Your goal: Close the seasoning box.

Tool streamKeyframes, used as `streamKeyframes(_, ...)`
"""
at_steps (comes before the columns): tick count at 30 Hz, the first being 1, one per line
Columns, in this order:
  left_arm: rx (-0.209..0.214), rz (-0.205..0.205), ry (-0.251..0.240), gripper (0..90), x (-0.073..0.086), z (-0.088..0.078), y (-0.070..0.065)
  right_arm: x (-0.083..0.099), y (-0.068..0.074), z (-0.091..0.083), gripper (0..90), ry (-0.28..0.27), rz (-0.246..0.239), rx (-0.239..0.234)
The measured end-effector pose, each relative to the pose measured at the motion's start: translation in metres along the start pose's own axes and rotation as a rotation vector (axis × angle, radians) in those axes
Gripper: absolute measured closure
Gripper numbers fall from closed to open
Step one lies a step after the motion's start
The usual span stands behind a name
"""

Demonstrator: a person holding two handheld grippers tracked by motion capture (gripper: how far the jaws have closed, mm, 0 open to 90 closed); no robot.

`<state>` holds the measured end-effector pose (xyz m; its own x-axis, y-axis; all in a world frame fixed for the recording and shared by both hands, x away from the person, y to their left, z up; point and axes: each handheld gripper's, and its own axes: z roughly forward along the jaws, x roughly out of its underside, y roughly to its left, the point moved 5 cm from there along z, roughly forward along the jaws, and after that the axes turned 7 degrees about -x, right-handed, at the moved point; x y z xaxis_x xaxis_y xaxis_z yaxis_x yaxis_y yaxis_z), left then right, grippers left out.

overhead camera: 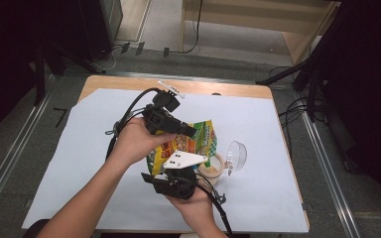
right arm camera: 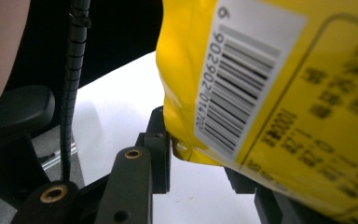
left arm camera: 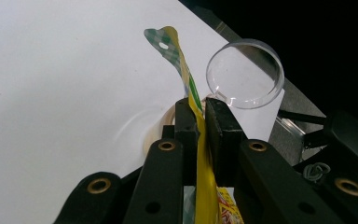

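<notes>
Nearest the high camera, the right hand [overhead camera: 194, 206] holds the right tongs [overhead camera: 171, 182], which carry a grey three-cornered plate [overhead camera: 183, 159] and meet the lower edge of a yellow snack bag [overhead camera: 198, 139]. In the right gripper view the bag's barcode panel [right arm camera: 242, 88] sits between the 2 black jaws; 1 jaw touches the bag's bottom seam, but the far jaw is hidden, so a firm pinch cannot be told. The left hand [overhead camera: 134, 141] holds the left tongs [overhead camera: 191, 132], pressed together on the bag's upper edge; in the left gripper view the thin yellow film [left arm camera: 200, 140] is clamped between both jaws. The bag hangs above the white-covered bench [overhead camera: 79, 148], just beside a clear plastic cup [overhead camera: 236, 154] lying on its side and a tape roll [overhead camera: 213, 169].
</notes>
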<state>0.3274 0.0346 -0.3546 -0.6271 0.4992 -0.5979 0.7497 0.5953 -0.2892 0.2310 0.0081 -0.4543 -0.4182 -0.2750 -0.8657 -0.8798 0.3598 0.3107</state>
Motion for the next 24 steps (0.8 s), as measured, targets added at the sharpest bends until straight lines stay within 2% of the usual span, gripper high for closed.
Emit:
streamKeyframes(9,-0.001,0.014,0.002,84.4,-0.0059,0.0046,-0.0030,-0.0001,-0.0040,-0.0053,67.3,-0.007,0.008,0.014)
streamKeyframes(16,-0.002,0.016,-0.005,84.5,-0.0029,0.0044,-0.0039,0.0025,-0.0040,-0.0027,67.7,-0.009,0.007,0.015)
streamKeyframes(24,-0.010,0.037,-0.005,84.5,-0.0022,0.0009,-0.0094,0.0022,-0.0013,-0.0014,68.6,-0.021,0.005,0.013)
